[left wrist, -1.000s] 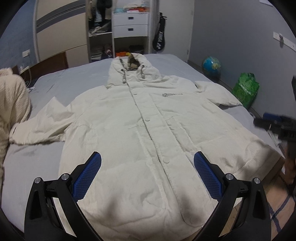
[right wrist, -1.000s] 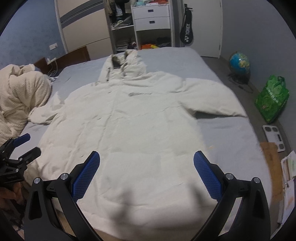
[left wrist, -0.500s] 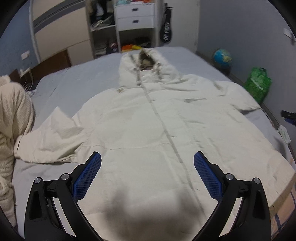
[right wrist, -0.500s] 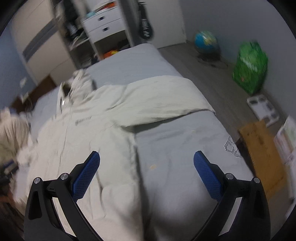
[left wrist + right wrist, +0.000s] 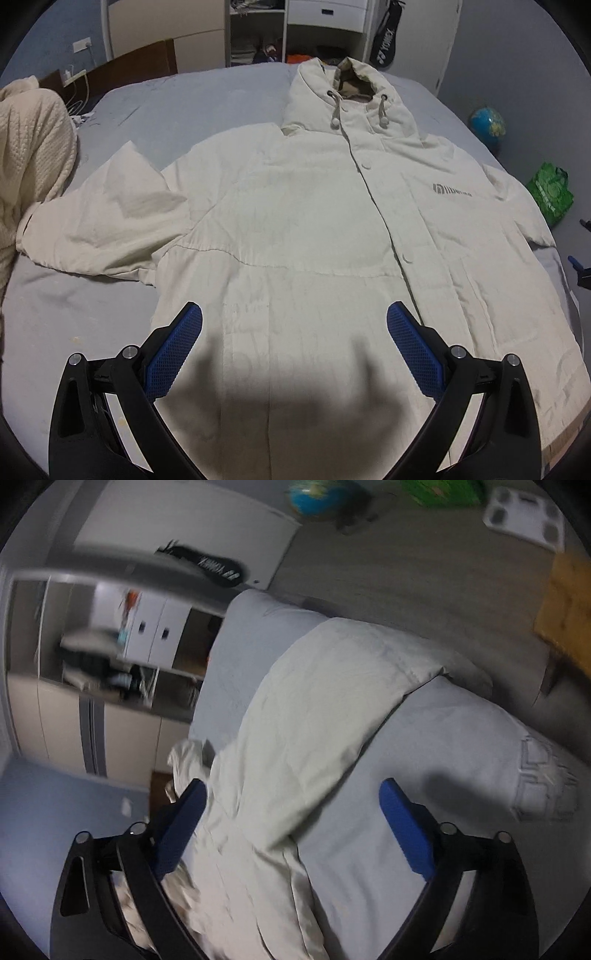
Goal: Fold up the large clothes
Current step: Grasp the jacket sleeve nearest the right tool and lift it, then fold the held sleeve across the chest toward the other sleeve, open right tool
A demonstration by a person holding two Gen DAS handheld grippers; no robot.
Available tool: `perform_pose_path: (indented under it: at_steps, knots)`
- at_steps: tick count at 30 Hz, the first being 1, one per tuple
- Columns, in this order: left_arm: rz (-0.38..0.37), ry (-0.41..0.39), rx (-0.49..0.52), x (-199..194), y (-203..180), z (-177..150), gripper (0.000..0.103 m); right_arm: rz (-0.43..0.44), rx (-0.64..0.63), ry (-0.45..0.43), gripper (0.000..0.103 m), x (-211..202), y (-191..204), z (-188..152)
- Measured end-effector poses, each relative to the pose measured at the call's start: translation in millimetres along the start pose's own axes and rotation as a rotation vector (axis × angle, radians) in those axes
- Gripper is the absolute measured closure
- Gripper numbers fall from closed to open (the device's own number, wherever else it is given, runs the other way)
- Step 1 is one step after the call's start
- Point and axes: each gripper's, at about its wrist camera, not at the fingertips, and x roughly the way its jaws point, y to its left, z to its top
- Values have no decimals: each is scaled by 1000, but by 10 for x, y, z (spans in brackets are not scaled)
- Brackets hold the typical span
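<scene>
Cream hooded coat [image 5: 314,229] lies flat, front up, on grey bed [image 5: 177,110]. Left hand-held gripper [image 5: 294,338] wide apart above coat's hem, holding nothing. Right hand-held gripper [image 5: 292,814] also wide, over coat sleeve [image 5: 332,686].

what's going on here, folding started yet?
Not yet. A cream hooded coat lies spread flat, front up, on the grey bed, sleeves out to both sides. The left gripper hovers open over the hem. The right gripper is open too, over one outstretched sleeve. Neither holds anything.
</scene>
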Motion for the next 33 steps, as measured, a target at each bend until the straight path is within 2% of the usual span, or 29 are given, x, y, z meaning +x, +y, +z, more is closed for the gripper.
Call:
perform_pose_path:
  at_steps: [6,12,15,18,20,22,27,33]
  knots:
    - [-14,-6,-89,113,123,-35,7,-29,79,8,18,302,-139,180]
    - [-30,-19,-114,132,155,-30,7,-75,100,9,29,560,-164,301]
    - [-38,-31,-103,124,135,-35,7,-111,109,-16,39,609,-178,395]
    - [-41,-36,-94,130,112,-32,7,-137,131,-52,54,646,-195,456]
    - [-46,-41,-86,137,91,-29,7,-153,147,-71,73,659,-223,486]
    - [-49,-39,-75,152,70,-27,7,-150,160,-92,83,660,-255,490]
    - [-65,-30,-78,203,67,-25,7,-128,114,-144,89,590,-153,426]
    - [-82,-35,-89,198,83,-23,7,-84,32,-200,95,471,239,368]
